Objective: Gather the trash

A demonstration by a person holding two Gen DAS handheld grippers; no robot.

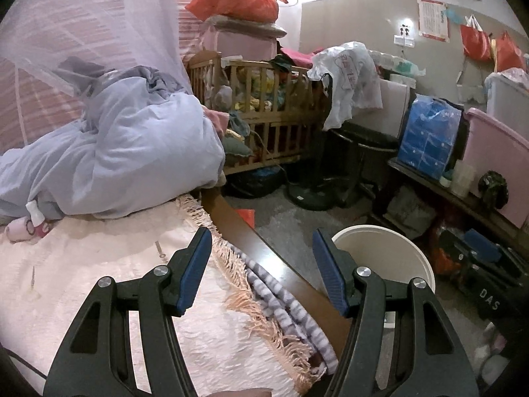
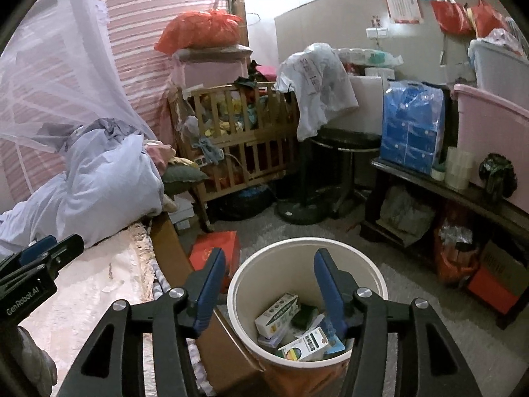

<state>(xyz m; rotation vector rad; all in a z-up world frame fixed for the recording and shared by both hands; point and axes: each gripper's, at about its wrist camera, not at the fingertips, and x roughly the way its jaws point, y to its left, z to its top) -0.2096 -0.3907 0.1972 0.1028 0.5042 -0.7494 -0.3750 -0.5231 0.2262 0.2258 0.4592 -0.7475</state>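
Hovering over the bedside, we hold both tongs released, with nothing between their blue pads. Our right tongs (image 2: 267, 284) hang directly above the bin (image 2: 377, 284), which stands on the floor against the wooden bed frame (image 2: 172, 251). Our left tongs (image 1: 261, 264) sit over the edge of the bed (image 1: 99, 281), with the bin's rim just beyond the right-hand pad.

Inside the bin lie the small boxes (image 2: 276, 311) and other packaging already gathered, below the right tongs and well apart from them. We judge these cartons to be light, thin card: stiff enough to pinch across the flat faces, but easy to crush if squeezed hard, so a gentle grip on the narrow sides would suit.

Further along the bed, near the crumpled blue quilt (image 1: 132, 139), a small white and pink bottle (image 1: 34, 216) lies on the pale cover, ahead and to the left of the left tongs. Whether it counts as trash we cannot tell. If so, we expect it to be light, smooth and liable to roll, best taken across its body.

On the floor beside the bin a red box (image 2: 218, 248) rests against the bed frame, just left of the right tongs. Beyond that stand the wooden crib (image 2: 238, 125) and the cluttered far wall.
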